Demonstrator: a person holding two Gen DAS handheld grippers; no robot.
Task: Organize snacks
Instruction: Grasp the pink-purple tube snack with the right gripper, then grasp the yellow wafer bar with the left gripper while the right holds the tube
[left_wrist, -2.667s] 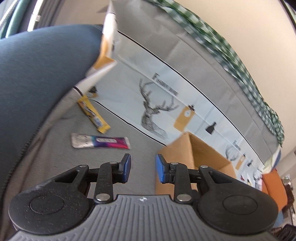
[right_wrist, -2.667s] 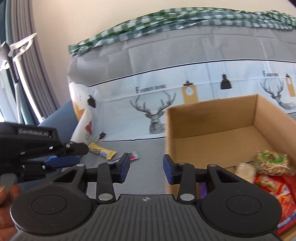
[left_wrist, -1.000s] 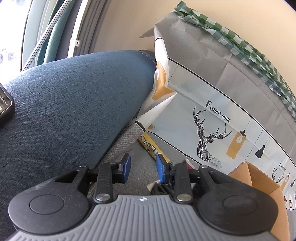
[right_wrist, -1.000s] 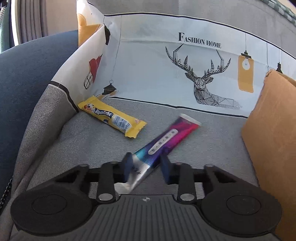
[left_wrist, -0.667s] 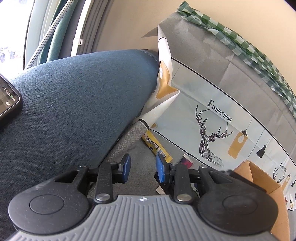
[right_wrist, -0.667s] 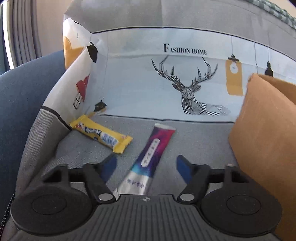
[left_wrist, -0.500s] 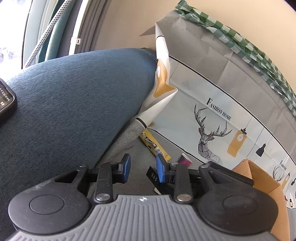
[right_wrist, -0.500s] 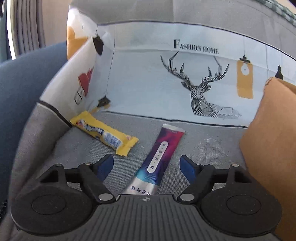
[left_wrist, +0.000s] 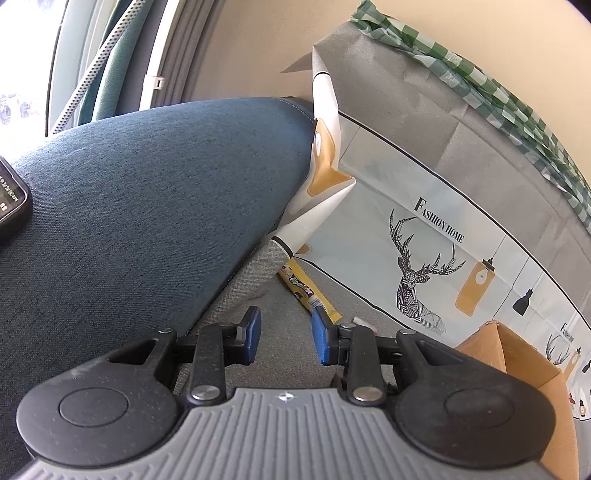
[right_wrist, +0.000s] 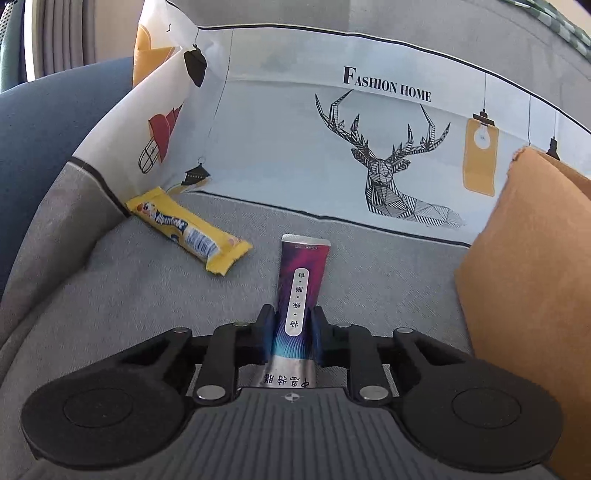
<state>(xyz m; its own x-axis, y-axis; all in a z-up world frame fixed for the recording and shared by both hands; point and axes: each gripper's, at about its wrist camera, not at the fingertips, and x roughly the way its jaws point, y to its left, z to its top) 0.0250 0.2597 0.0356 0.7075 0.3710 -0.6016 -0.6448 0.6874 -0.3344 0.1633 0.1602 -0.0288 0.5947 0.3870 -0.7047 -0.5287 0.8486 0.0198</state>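
My right gripper (right_wrist: 291, 328) is shut on a purple and silver snack stick (right_wrist: 301, 280) that points away from me over the grey sofa seat (right_wrist: 129, 295). A yellow snack bar (right_wrist: 188, 229) lies on the seat to its left, by the corner of the printed cover. It also shows in the left wrist view (left_wrist: 308, 293). My left gripper (left_wrist: 286, 338) is open and empty, held above the seat beside the blue armrest (left_wrist: 147, 206). The cardboard box (right_wrist: 532, 280) stands at the right; its inside is hidden.
The sofa back carries a white and grey cover with a deer print (right_wrist: 391, 162) and a green checked cloth (left_wrist: 498, 96) on top. A phone (left_wrist: 11, 199) lies on the blue armrest at far left. The box also shows in the left wrist view (left_wrist: 524, 362).
My right gripper's fingers were spread wide around the purple stick half a second ago; now they have shut on it. My left gripper has hardly moved.
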